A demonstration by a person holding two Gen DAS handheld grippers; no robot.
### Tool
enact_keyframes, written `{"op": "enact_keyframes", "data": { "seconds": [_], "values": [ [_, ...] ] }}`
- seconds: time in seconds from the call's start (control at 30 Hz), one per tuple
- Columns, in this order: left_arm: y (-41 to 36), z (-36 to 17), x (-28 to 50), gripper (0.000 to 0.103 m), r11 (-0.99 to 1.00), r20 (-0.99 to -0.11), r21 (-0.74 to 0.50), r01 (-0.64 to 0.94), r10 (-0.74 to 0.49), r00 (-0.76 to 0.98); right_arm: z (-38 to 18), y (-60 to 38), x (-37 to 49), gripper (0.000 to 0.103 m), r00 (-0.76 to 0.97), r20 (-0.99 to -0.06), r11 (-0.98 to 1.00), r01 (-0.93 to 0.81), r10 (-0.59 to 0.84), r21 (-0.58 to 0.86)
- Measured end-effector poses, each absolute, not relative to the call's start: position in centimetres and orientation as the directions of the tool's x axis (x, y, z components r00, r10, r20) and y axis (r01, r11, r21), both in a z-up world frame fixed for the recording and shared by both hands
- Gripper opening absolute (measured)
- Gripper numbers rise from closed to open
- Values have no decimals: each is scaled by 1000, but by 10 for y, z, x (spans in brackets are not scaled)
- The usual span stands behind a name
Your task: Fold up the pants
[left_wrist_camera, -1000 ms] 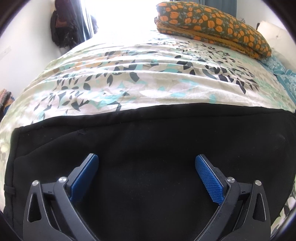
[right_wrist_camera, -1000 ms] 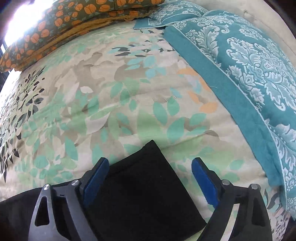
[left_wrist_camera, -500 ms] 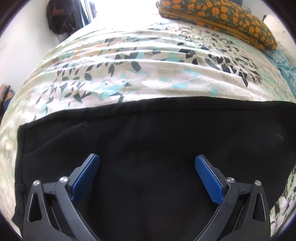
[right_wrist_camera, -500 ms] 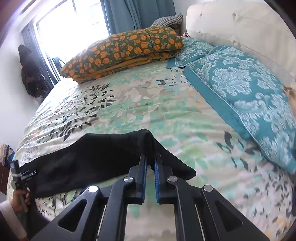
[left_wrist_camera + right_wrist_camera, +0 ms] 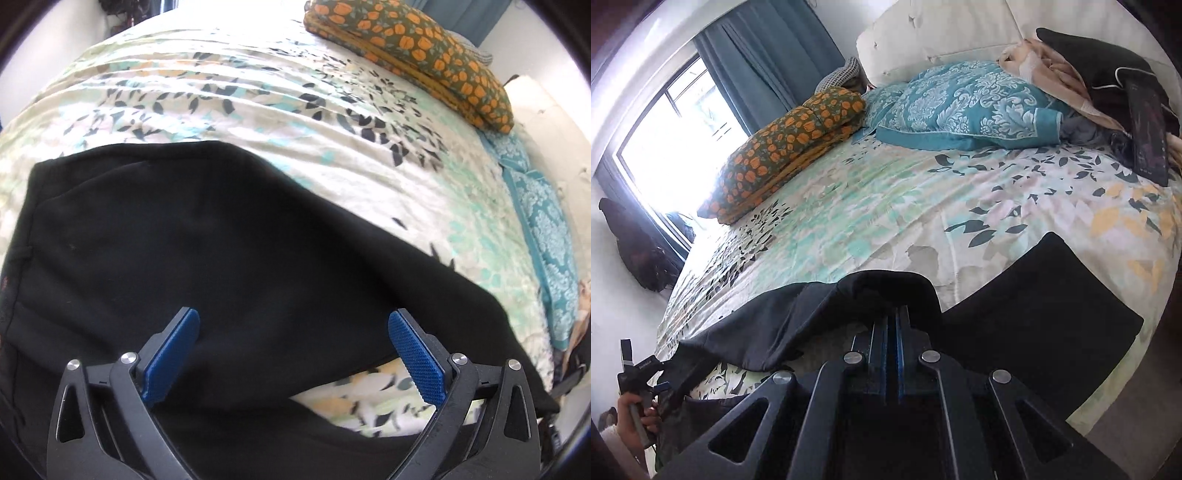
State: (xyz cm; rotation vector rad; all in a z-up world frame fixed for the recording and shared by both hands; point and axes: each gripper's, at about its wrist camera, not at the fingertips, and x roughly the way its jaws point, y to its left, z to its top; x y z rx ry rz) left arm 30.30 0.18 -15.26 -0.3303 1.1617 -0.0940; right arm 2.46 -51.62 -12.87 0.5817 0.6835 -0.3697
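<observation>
Black pants (image 5: 221, 240) lie across a leaf-print bedsheet (image 5: 295, 110). My left gripper (image 5: 293, 347) hovers open over their wide end, with its blue pads (image 5: 415, 358) far apart and nothing pinched. Off to the right a stretch of the pants is lifted, and the sheet shows underneath. In the right wrist view my right gripper (image 5: 894, 317) is shut on a leg end of the pants (image 5: 775, 325), whose cloth drapes over the fingertips. A second flat leg end (image 5: 1045, 295) rests on the sheet to the right. A hand (image 5: 631, 413) holds the left gripper (image 5: 646, 373) at the lower left.
A folded orange-flowered quilt (image 5: 786, 147) and teal patterned pillows (image 5: 967, 103) lie at the head of the bed by the white headboard (image 5: 942, 33). Clothes and a dark item (image 5: 1108, 74) are piled at the far right. A bright window (image 5: 672, 147) and a hanging dark bag (image 5: 639, 251) are on the left.
The right gripper shut on the leg end, lifted it and swept it far across the bed. The left gripper rose and tilted, still open. The pants now lift off the sheet at the right.
</observation>
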Motion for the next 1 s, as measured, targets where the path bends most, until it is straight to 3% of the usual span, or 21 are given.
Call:
{"op": "enact_keyframes", "data": {
  "seconds": [0.07, 0.47, 0.53, 0.57, 0.6, 0.7, 0.77, 0.9, 1.0],
  "values": [
    [-5, -157, 317, 102, 933, -888, -342, -112, -283, 362, -135, -518, 29, 3, 711, -693, 769, 509, -122, 386],
    [6, -191, 378, 101, 860, -887, -385, -335, -245, 391, -134, -533, 21, 3, 743, -659, 740, 508, -118, 440],
    [16, -195, 382, 84, 831, -876, -415, -371, -255, 410, -130, -533, 17, 3, 760, -639, 743, 497, -122, 449],
    [20, -196, 382, 39, 821, -875, -421, -386, -255, 411, -128, -533, 14, 3, 770, -627, 741, 491, -122, 459],
    [23, -200, 384, 4, 799, -867, -455, -393, -298, 399, -127, -535, 12, 3, 778, -617, 739, 484, -119, 469],
    [34, -188, 374, 3, 726, -828, -543, -423, -378, 413, -127, -545, 12, 3, 784, -612, 719, 482, -100, 500],
    [33, -159, 366, 3, 720, -788, -593, -361, -426, 445, -125, -559, 22, 3, 779, -624, 732, 464, -68, 499],
    [41, -106, 316, 3, 722, -716, -660, -208, -520, 466, -84, -570, 35, 3, 781, -614, 891, 353, -112, 286],
    [53, -105, 255, 3, 748, -722, -648, -144, -543, 430, -71, -568, 19, 4, 779, -616, 959, 250, -116, 135]
  ]
}}
